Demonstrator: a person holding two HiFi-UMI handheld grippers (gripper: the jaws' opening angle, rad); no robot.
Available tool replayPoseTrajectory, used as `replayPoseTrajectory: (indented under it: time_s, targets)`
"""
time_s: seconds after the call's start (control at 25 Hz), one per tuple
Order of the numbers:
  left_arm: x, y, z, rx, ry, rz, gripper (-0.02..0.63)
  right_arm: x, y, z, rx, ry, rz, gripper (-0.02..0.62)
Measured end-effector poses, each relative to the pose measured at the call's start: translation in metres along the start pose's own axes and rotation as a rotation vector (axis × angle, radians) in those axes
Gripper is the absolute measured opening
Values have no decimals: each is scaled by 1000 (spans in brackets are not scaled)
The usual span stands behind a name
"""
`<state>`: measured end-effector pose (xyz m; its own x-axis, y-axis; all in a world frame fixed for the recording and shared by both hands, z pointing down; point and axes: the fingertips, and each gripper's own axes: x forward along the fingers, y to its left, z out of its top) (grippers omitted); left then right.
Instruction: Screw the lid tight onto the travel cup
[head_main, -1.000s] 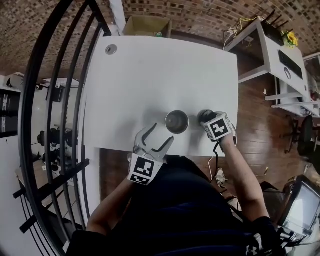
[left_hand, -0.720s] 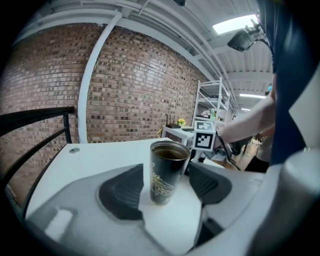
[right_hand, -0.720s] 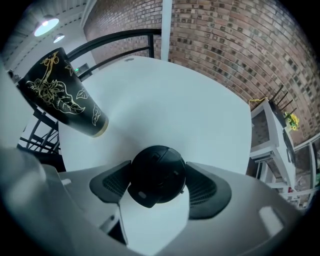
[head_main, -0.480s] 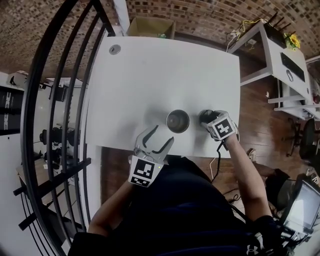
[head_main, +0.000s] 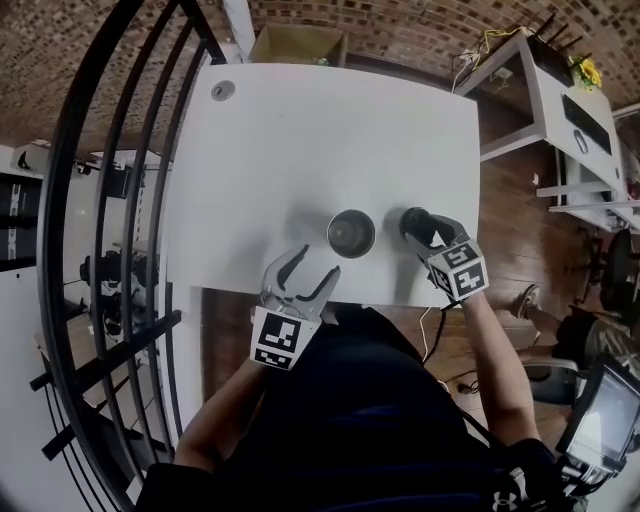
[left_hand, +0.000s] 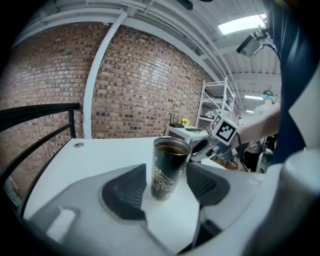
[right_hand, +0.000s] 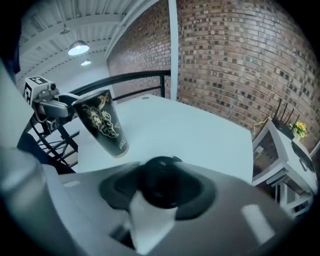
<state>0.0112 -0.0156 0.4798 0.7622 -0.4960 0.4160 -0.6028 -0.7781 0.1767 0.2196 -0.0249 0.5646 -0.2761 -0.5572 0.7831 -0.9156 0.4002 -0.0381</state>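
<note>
Two grippers work over the near edge of the white rectangular table (head_main: 300, 130). A dark metal travel cup with a pale printed figure on its side (head_main: 352, 233) stands upright and open-topped on the table, close to that near edge and about midway along it.

Left gripper (head_main: 320, 262) sits at the near edge and points at the cup. Its jaws have just been closing but are spread, and its ribbed dark pads (left_hand: 125, 194) touch nothing. In the head view the cup stands just past the fingertips rather than between them.

Right gripper (head_main: 422, 232) is beside the cup, towards the near right corner of the table and apart from it. Its jaws have just been closing, and its pads (right_hand: 200, 194) pinch the round black plastic lid (head_main: 412, 218) from both sides. The lid is off the cup. Whether the lid touches the tabletop I cannot tell.

A small round metal grommet (head_main: 222, 90) lies flush in the far left corner of the table. Beyond the left edge runs a black metal railing (head_main: 110, 200).
</note>
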Motion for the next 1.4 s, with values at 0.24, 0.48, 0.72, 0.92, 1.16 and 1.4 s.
replayPoseTrajectory:
  time_s: [0.24, 0.48, 0.72, 0.92, 1.16, 1.4]
  targets:
    - [1, 0, -2, -4, 0, -7, 252, 3, -14, 0, -71, 25, -103, 82]
    - [-7, 2, 7, -6, -9, 28, 252, 1, -112, 6, 26, 36, -162, 187]
    - [-9, 11, -3, -26, 28, 90, 252, 25, -160, -16, -17, 249, -89, 350]
    - [-3, 8, -7, -47, 46, 110, 252, 44, -178, -24, 44, 280, -86, 404]
    - [3, 6, 2, -63, 37, 128, 252, 53, -211, -17, 64, 267, -97, 407]
    - [2, 7, 1, -86, 41, 148, 252, 60, -235, -14, 123, 294, -91, 411]
